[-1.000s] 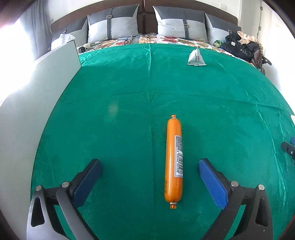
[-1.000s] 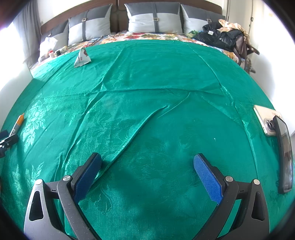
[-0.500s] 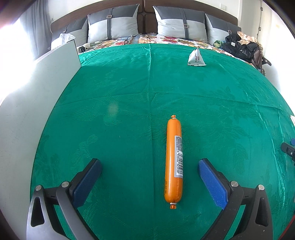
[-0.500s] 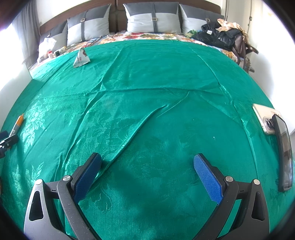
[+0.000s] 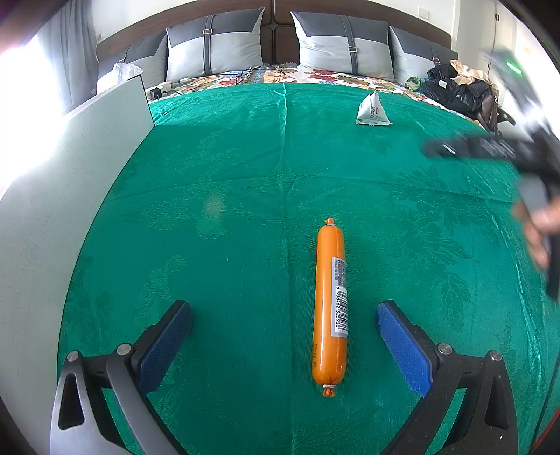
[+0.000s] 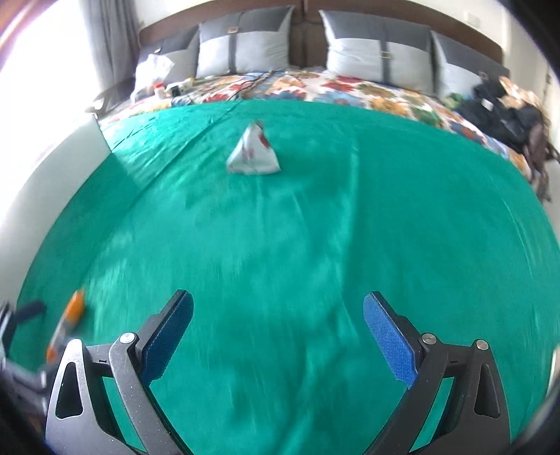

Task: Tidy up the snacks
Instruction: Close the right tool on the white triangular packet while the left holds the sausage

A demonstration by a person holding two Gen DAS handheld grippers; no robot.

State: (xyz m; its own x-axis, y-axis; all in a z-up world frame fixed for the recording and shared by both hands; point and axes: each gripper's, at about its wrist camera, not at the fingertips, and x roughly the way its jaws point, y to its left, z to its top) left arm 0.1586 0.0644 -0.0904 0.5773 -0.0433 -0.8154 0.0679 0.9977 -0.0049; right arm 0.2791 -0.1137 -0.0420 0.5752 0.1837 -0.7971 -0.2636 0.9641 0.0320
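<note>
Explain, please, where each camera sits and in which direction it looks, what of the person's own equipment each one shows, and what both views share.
Left wrist: sits on the left claw, looking low across the green bedspread toward the pillows; an orange sausage lies between its open fingers; the right claw appears blurred at right.
Right wrist: sits on the right claw, open and empty, facing a triangular snack packet and the headboard.
Shared: sausage, packet, bedspread, white board.

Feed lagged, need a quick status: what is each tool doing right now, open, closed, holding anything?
Left tool: open, empty; the orange sausage lies on the cloth between its fingers.
Right tool: open, empty, pointed toward the triangular packet.
</note>
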